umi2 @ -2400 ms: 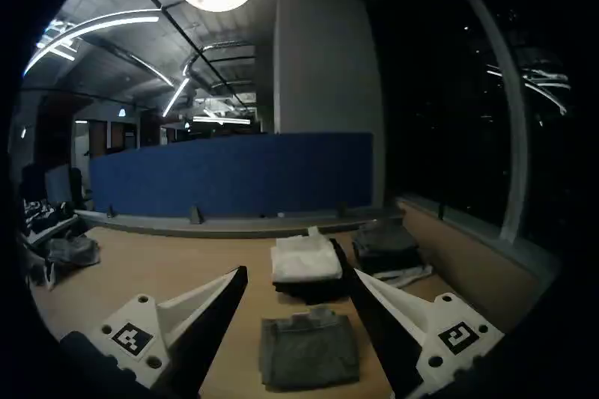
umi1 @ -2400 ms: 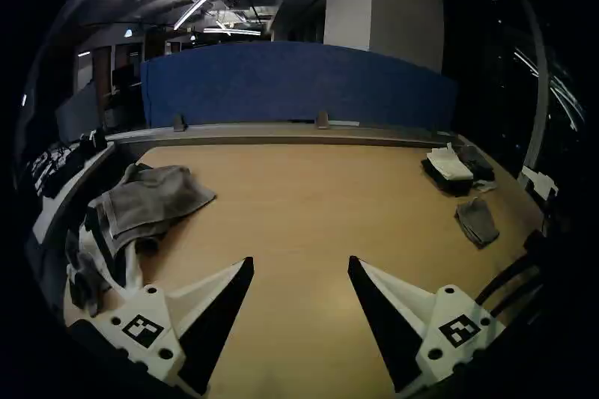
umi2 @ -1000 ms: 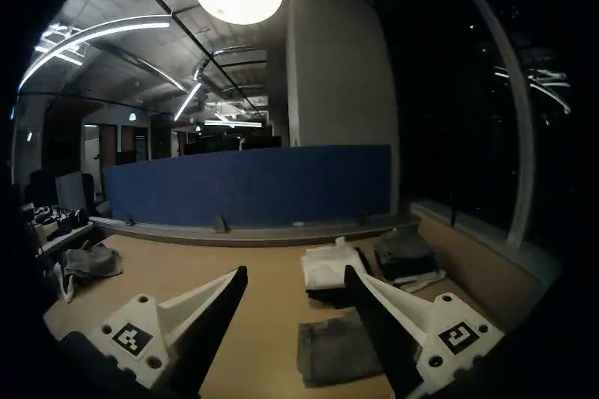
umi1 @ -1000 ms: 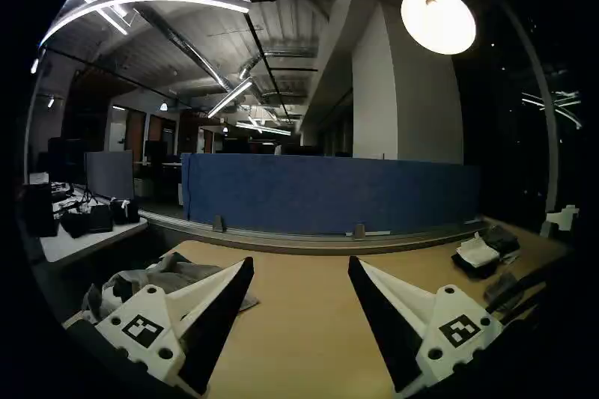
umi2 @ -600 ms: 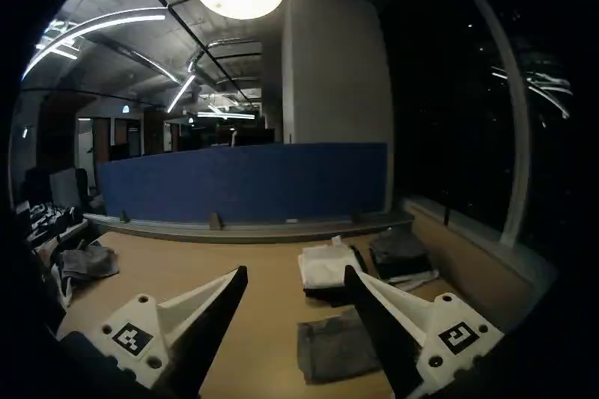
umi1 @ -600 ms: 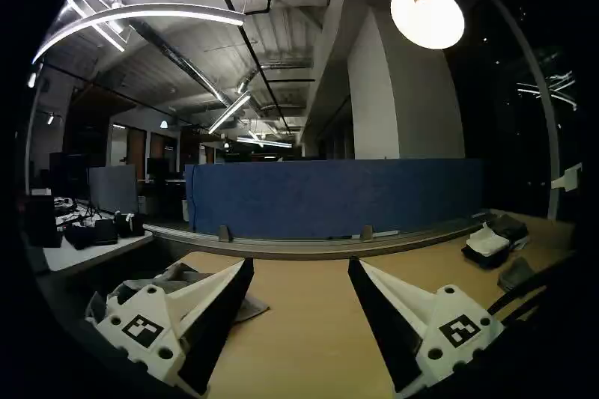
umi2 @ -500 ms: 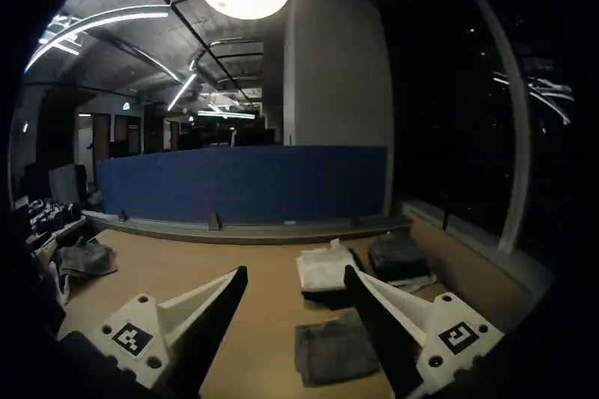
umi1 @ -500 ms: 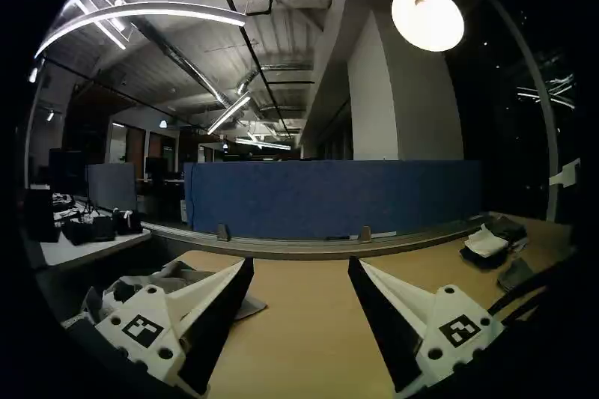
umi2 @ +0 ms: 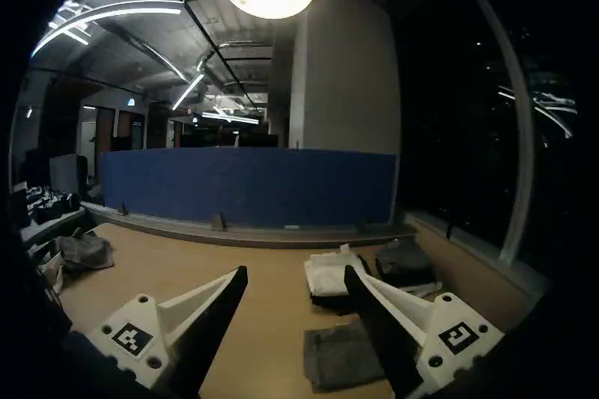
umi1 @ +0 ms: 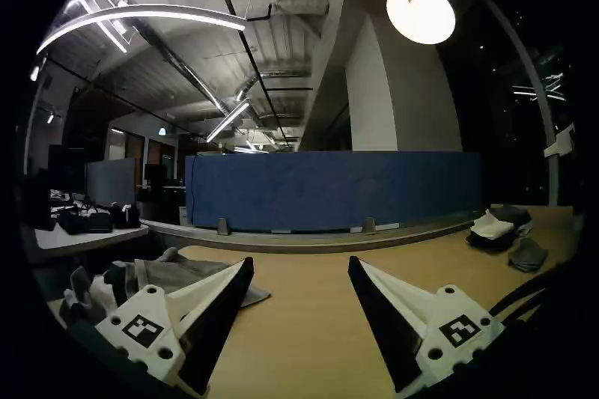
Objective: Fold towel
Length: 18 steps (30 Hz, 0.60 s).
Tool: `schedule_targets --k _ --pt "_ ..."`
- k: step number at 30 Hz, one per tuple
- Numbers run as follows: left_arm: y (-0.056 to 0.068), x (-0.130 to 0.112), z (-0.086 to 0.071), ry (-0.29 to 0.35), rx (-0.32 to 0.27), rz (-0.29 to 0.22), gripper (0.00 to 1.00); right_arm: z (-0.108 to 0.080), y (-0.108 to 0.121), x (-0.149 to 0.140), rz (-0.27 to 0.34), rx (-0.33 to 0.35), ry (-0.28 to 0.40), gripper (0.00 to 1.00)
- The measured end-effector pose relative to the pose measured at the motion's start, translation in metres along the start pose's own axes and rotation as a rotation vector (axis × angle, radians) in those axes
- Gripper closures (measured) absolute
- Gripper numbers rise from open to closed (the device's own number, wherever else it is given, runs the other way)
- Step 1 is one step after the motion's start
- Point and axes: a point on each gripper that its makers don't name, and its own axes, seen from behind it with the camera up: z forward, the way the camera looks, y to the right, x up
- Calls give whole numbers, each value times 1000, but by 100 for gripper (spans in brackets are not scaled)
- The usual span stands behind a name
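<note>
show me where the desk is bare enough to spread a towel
Widest bare stretch: the middle of the desk, bordered by the crumpled towel heap on the left, the blue divider behind and the folded stacks on the right. Crowded at the right end, where a folded grey towel lies before the stacks.

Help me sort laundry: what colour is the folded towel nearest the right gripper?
The folded towel is grey; right gripper view shows it best.

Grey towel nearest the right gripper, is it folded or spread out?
Folded. The grey towel lies as a compact flat rectangle on the table, in front of the stacked towels.
</note>
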Motion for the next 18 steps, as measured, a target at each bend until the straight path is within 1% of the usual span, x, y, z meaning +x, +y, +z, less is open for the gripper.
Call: schedule_targets --k 6,11,14,18 --pt "-2 -20 3 -1 3 1 6 7 -14 -9 3 6 4 0" --pt "-2 -29 5 -9 3 -8 6 14 -28 -5 -8 25 8 0" --pt "-3 -33 7 -11 6 -11 6 17 -31 -1 -16 32 16 0" --pt "-3 -39 7 -20 6 -16 6 19 -31 2 -14 31 19 0"
